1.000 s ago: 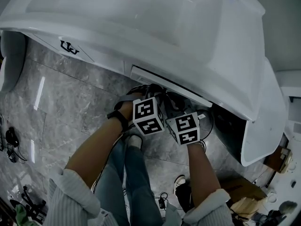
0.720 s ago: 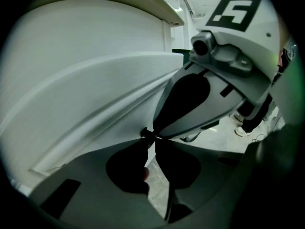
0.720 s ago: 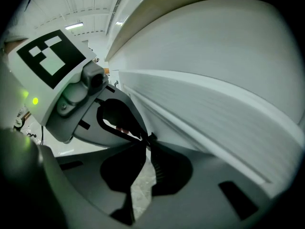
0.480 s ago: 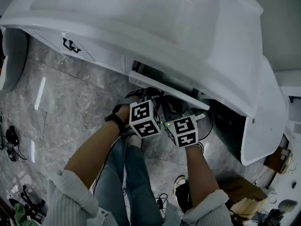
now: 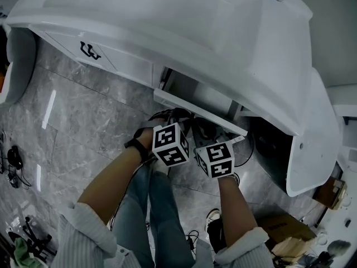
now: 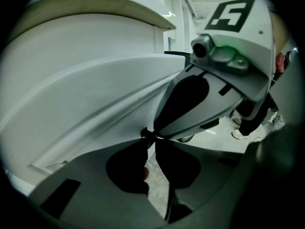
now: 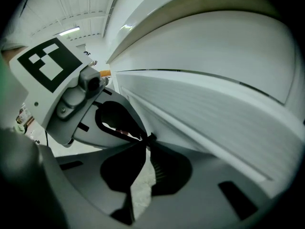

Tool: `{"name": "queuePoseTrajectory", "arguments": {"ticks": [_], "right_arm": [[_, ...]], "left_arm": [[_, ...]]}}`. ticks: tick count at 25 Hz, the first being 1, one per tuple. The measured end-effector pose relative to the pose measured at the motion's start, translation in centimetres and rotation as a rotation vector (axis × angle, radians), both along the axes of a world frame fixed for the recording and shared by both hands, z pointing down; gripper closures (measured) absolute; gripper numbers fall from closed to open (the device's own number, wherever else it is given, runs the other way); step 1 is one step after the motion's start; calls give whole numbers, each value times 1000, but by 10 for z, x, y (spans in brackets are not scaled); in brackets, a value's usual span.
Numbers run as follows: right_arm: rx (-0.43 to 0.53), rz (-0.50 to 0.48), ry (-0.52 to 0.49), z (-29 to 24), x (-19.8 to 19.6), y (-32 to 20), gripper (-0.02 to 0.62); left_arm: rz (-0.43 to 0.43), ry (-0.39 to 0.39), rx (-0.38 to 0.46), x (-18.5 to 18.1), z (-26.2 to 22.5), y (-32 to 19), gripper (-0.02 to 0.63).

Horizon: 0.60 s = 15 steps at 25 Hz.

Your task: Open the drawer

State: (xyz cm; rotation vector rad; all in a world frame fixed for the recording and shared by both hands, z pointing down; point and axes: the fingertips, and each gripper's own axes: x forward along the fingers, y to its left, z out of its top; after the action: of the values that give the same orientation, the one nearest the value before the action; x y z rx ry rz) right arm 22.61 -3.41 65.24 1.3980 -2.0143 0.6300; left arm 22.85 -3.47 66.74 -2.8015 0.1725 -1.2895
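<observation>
Grey marble floor [image 5: 83,121] lies under a white vanity [image 5: 234,43] where the drawer [image 5: 192,109], part-way out, meets your left gripper [image 6: 148,136] and right gripper [image 7: 150,140], each with jaws pressed together at the tips on its lower lip. With so thin a bite, an uneven or downward pull could likely slip the jaws off or skew the drawer.

We're logging a white basin [image 5: 167,32] and a white drawer [image 5: 192,110], a black door handle [image 5: 89,51], a grey veined marble floor [image 5: 83,110], black-and-white square patterns on the marker cubes [image 5: 170,144], blue jeans [image 5: 162,216], pale ribbed sleeves [image 5: 83,239] and a black wrist strap [image 5: 136,148].
</observation>
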Motion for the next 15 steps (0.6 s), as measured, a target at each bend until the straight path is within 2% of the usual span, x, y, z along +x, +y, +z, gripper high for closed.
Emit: {"name": "queuePoseTrajectory", "arguments": {"ticks": [15], "right_arm": [[-25,51,-14,3,-24,30,569]], "left_arm": [[-25,-3,-29,-26,4,30,551]]}}
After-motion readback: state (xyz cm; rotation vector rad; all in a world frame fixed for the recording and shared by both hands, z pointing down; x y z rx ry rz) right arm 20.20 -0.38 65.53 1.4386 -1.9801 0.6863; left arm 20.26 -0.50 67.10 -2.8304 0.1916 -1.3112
